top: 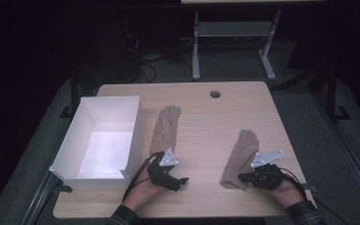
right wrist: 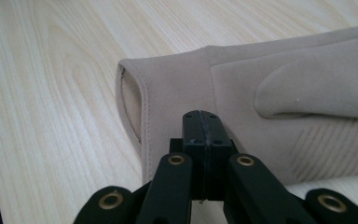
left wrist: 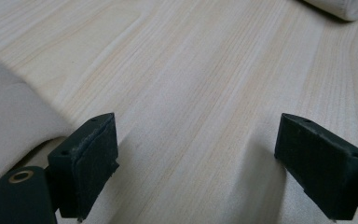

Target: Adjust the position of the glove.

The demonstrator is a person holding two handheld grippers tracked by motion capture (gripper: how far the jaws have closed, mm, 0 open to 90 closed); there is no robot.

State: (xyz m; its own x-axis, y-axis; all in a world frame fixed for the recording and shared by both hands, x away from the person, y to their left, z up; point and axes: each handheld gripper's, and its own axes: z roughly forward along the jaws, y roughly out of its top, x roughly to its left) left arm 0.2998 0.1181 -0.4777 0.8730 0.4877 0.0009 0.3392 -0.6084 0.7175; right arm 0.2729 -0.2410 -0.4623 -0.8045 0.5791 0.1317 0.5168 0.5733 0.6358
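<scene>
My right gripper (right wrist: pixel 204 122): jaws pressed together, tips over cuff edge of right glove (right wrist: pixel 270 107); whether fabric is pinched between them, I cannot tell. Glove lies flat, fingers pointing away from gripper. My left gripper (left wrist: pixel 196 163): jaws spread wide, bare table (left wrist: pixel 191 70) between them. Left glove (top: pixel 165 129): just beyond and beside left gripper, cuff nearest. White box (top: pixel 70 145): outboard of left gripper, on table's left part.
</scene>
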